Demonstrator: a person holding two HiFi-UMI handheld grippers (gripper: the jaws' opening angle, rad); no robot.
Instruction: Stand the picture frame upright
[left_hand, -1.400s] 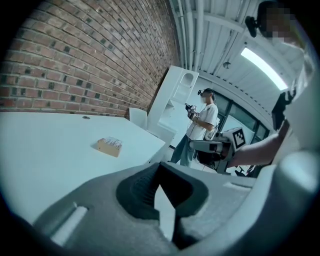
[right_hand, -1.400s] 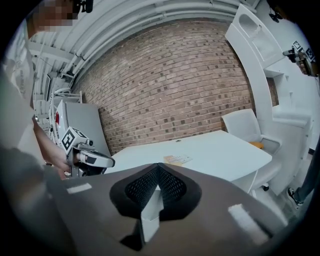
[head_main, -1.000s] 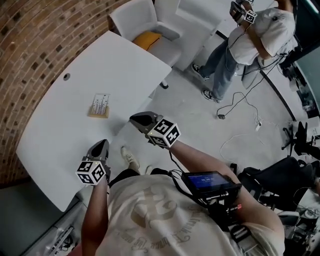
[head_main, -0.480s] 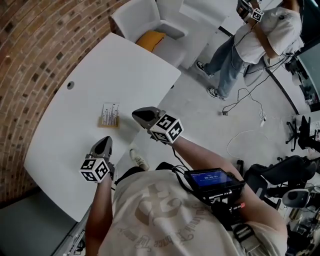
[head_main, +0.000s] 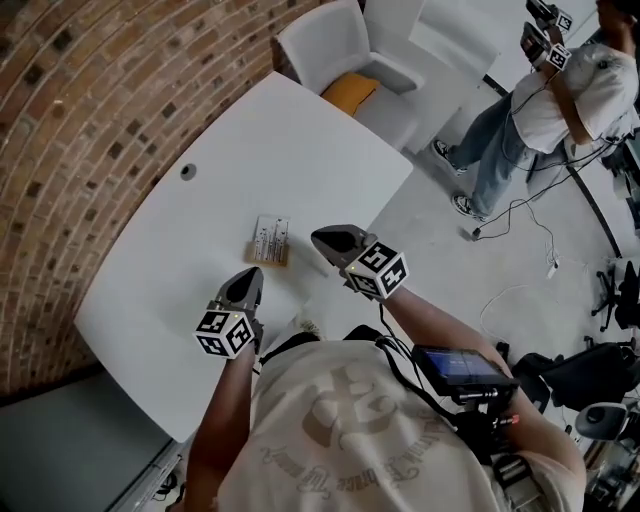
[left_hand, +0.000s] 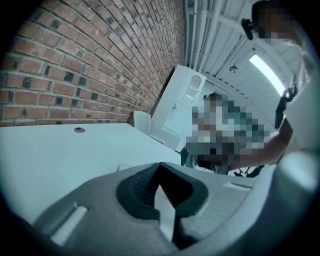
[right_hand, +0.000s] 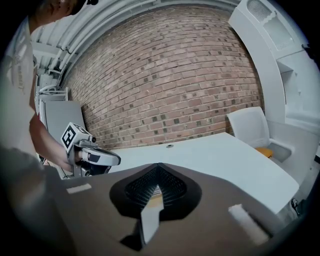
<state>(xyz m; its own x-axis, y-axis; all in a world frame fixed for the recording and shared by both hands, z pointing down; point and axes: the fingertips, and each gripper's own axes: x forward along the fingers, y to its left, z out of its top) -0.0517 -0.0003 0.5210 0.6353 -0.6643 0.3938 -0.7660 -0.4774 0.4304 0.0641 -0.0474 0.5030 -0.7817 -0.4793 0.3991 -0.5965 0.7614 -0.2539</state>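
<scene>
Fingers of my left gripper (head_main: 250, 278) and right gripper (head_main: 322, 238) are shut, empty. Picture frame (head_main: 270, 241) lies flat on counter (head_main: 170, 270) just ahead between them, long axis pointing away; left looks nearer.

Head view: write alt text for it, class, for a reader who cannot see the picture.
A small picture frame lies flat on a white table, not yet stood up. The person's left gripper and right gripper hover close to it, both shut and empty. A brick wall runs behind the table; another person stands beyond.
</scene>
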